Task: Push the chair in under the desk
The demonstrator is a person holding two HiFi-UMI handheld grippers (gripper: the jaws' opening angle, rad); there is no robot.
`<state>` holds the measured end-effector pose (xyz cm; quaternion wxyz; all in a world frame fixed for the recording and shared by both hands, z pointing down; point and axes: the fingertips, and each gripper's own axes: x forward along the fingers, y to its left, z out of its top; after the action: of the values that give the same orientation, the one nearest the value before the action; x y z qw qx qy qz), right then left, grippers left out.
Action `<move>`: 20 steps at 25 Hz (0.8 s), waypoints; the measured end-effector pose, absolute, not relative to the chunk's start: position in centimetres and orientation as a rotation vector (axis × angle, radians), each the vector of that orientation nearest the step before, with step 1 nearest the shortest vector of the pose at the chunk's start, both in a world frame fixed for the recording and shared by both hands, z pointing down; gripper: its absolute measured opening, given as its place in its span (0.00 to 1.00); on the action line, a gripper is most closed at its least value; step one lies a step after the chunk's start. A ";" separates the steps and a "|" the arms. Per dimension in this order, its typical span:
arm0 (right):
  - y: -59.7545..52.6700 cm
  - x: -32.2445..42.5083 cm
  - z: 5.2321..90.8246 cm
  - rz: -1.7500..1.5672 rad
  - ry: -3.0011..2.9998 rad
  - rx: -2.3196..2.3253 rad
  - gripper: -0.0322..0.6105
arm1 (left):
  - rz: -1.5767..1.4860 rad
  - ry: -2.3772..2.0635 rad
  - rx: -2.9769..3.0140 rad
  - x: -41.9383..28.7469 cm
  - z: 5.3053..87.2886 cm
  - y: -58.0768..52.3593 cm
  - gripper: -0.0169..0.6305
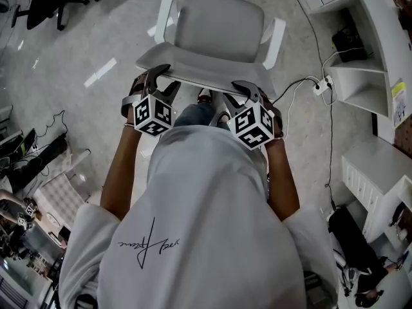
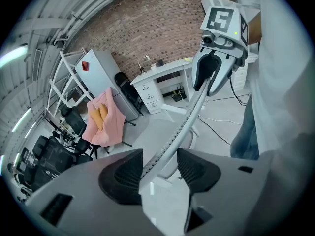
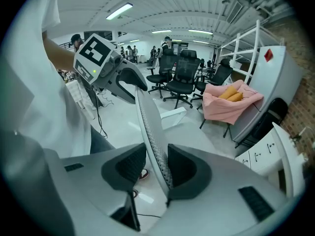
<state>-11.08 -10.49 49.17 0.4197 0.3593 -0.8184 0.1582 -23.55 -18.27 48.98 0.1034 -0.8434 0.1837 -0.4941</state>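
Note:
A light grey office chair [image 1: 219, 21] with white armrests stands on the floor in front of me, seat facing away. The top rim of its backrest [image 1: 199, 76] runs across the head view. My left gripper [image 1: 164, 81] straddles the rim's left end, which passes between the jaws [image 2: 160, 168] and lies against one pad. My right gripper [image 1: 248, 94] straddles the right end, the mesh rim [image 3: 152, 132] filling the space between its pads. A white desk [image 2: 162, 77] with drawers stands by the brick wall beyond the chair.
White shelves and a drawer unit [image 1: 373, 172] line the right side. Cables and a power strip [image 1: 320, 85] lie on the floor right of the chair. Black office chairs [image 1: 51, 2] stand at the far left. A pink cloth [image 3: 229, 102] hangs over a chair.

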 end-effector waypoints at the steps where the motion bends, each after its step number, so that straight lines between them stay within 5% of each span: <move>1: -10.6 -11.0 49.2 0.403 -2.048 0.911 0.29 | -1.455 0.528 -2.488 -23.4 49.0 -18.5 0.36; 20: -11.8 -7.7 49.3 0.473 -1.955 1.131 0.29 | -1.316 0.255 -2.462 -18.5 49.0 -21.8 0.35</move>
<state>-7.70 -11.80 49.30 0.4049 0.4480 -0.7747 0.1875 -18.51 -21.82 49.01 0.1683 -0.8658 0.0898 -0.4626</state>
